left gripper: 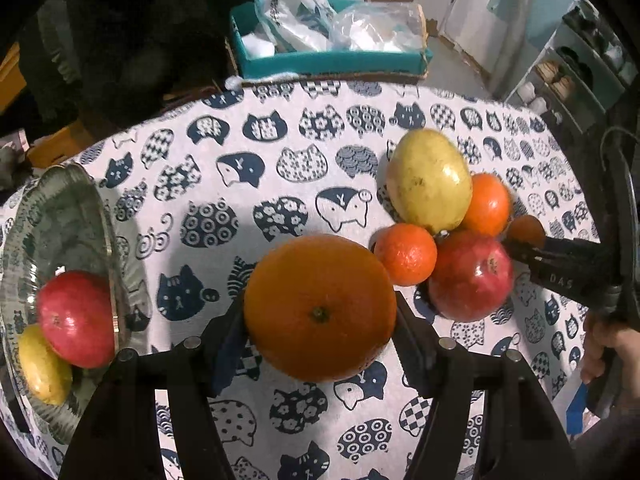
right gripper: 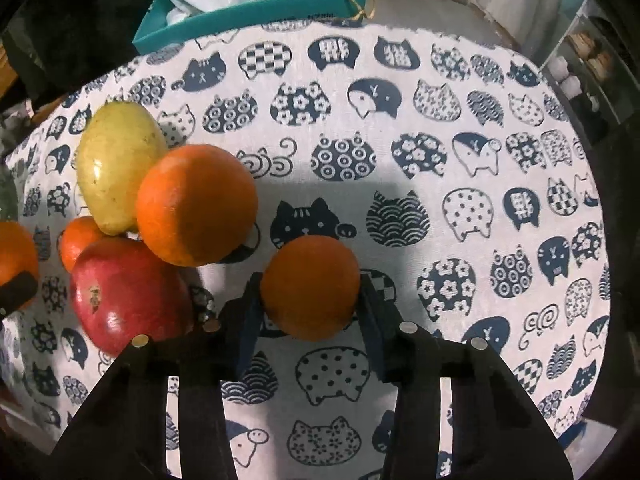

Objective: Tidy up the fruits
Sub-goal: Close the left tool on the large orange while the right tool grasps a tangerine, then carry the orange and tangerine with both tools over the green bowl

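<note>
My left gripper (left gripper: 320, 316) is shut on a large orange (left gripper: 320, 308) above the cat-print table. My right gripper (right gripper: 310, 296) is shut on a small orange (right gripper: 311, 286); in the left wrist view that orange (left gripper: 526, 230) shows at the far right with the gripper. Beside it lies a cluster: a yellow-green mango (right gripper: 118, 166), an orange (right gripper: 196, 204), a red apple (right gripper: 128, 292) and a small tangerine (right gripper: 78, 240). A glass bowl (left gripper: 76, 208) at the left holds a red apple (left gripper: 76, 318) and a yellow fruit (left gripper: 42, 368).
A teal box (left gripper: 328, 60) with plastic bags stands past the table's far edge. A dark garment (left gripper: 120, 40) hangs at the back left. Shelves (left gripper: 580, 60) stand at the right. The tablecloth (right gripper: 460, 200) spreads to the right of the fruit.
</note>
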